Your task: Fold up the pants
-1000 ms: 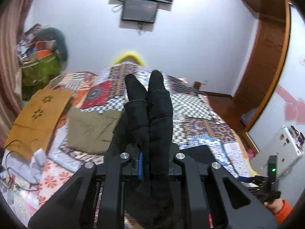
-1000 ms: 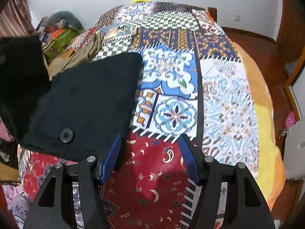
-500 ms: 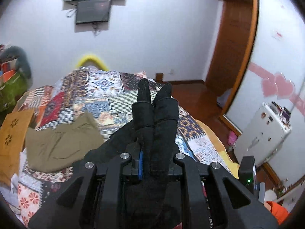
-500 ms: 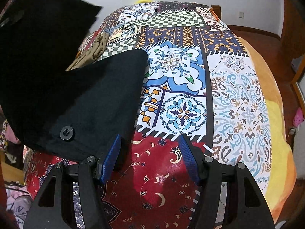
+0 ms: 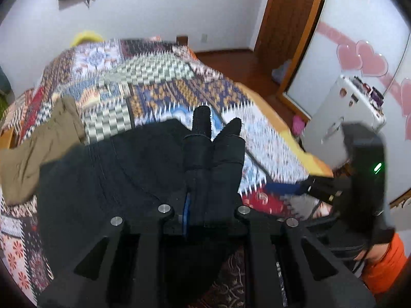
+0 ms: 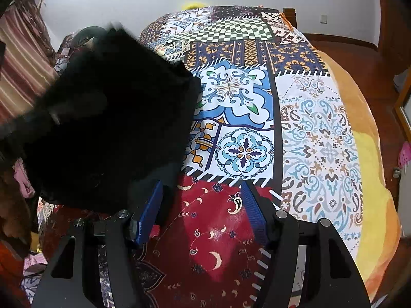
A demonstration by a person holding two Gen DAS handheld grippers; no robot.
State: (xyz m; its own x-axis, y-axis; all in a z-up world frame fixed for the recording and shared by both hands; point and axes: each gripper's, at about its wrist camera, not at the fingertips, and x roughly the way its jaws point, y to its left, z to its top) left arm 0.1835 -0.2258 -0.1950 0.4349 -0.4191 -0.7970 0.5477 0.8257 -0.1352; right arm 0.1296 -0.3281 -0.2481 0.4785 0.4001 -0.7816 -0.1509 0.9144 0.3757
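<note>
The black pants (image 5: 115, 174) lie on the patchwork quilt (image 5: 154, 82). My left gripper (image 5: 217, 123) is shut on a fold of them, and black cloth wraps both fingers. In the right wrist view the lifted black layer (image 6: 110, 128) hangs blurred over the part that lies on the bed, at the left. My right gripper (image 6: 201, 190) stands open low over the red quilt patch (image 6: 213, 231), with nothing between its blue pads (image 6: 150, 213). Its left finger is beside the pants' edge. In the left wrist view that right gripper (image 5: 285, 188) shows at the right.
Olive pants (image 5: 38, 148) lie on the quilt left of the black ones. The bed's yellow-orange edge (image 6: 372, 179) drops to a wooden floor (image 6: 359, 59) on the right. A white cabinet (image 5: 341, 113) and a wooden door (image 5: 290, 25) stand beyond. A striped curtain (image 6: 20, 59) hangs at the left.
My left gripper swung right and down with the black cloth. In the right wrist view the lifted layer came over the lying pants and hid the button. The right gripper stayed put.
</note>
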